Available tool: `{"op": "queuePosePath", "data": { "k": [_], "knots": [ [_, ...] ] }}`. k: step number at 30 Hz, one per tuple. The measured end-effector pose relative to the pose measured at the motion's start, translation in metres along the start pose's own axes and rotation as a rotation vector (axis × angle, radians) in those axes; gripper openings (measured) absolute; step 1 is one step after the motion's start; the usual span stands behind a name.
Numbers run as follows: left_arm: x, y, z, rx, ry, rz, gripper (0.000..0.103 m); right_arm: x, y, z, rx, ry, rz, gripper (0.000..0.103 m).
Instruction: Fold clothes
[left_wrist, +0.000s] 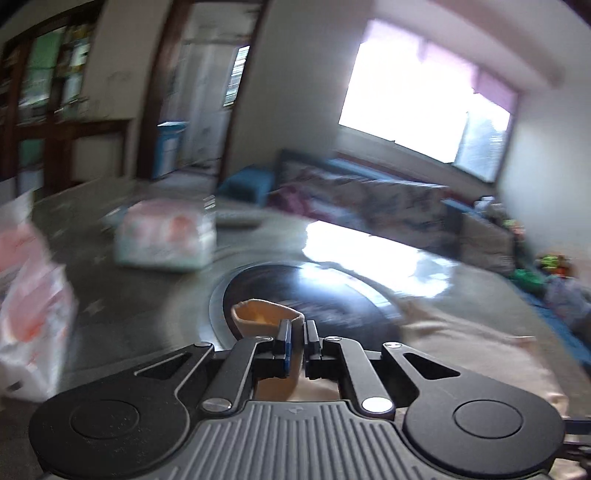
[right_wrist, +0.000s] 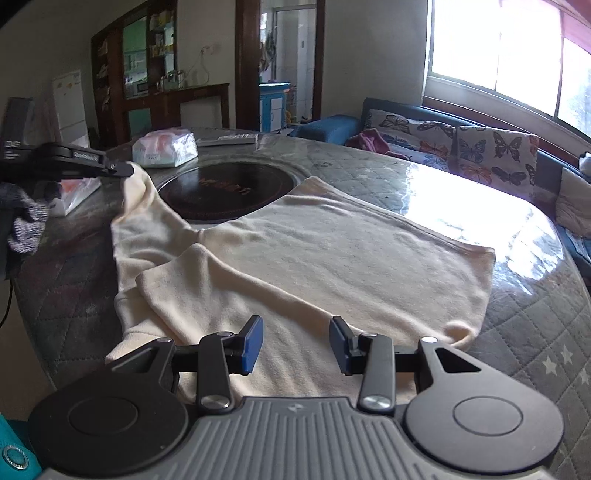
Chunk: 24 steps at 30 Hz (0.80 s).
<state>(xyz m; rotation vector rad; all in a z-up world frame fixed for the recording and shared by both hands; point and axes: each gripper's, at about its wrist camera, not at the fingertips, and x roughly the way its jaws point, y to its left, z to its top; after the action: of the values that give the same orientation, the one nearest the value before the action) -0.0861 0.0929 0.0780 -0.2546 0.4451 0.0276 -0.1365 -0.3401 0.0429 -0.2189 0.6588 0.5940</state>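
L gripper clamps cream top cuff | R gripper agape, empty

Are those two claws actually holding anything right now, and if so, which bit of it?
The left claw is shut on the cream garment, pinching a sleeve cuff and lifting it. The right claw is open over the garment, holding nothing.

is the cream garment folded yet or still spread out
Mostly spread: the cream garment lies flat on the table, with one sleeve pinched and lifted by the left gripper.
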Motion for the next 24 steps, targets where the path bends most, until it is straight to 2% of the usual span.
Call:
{"op": "queuePosePath", "data": {
  "k": [3,7,9,13,16,19,22,24],
  "knots": [
    [-0.015,-0.043,0.005,0.074,-0.022,-0.164,0.007,-0.006,-0.009,-0.001,0.037,-0.022,-0.012,0.040],
    [-0.023,-0.101,-0.002,0.166,0.003,-0.386,0.007,-0.016,-0.023,-0.005,0.095,-0.048,-0.036,0.040],
    [-0.022,-0.125,-0.012,0.201,0.032,-0.477,0.007,-0.022,-0.031,-0.009,0.123,-0.058,-0.060,0.040],
    [-0.009,-0.160,-0.040,0.239,0.134,-0.607,0.007,-0.033,-0.049,-0.017,0.187,-0.069,-0.100,0.040],
    [0.000,-0.178,-0.061,0.301,0.206,-0.638,0.009,-0.038,-0.060,-0.021,0.240,-0.066,-0.108,0.040],
    [0.006,-0.179,-0.074,0.338,0.273,-0.650,0.010,-0.039,-0.063,-0.023,0.254,-0.060,-0.102,0.039],
    [0.001,-0.168,-0.074,0.364,0.263,-0.628,0.011,-0.036,-0.059,-0.024,0.247,-0.049,-0.078,0.038],
    [0.000,-0.154,-0.069,0.356,0.248,-0.593,0.016,-0.028,-0.050,-0.023,0.231,-0.027,-0.042,0.036]
  ]
}}
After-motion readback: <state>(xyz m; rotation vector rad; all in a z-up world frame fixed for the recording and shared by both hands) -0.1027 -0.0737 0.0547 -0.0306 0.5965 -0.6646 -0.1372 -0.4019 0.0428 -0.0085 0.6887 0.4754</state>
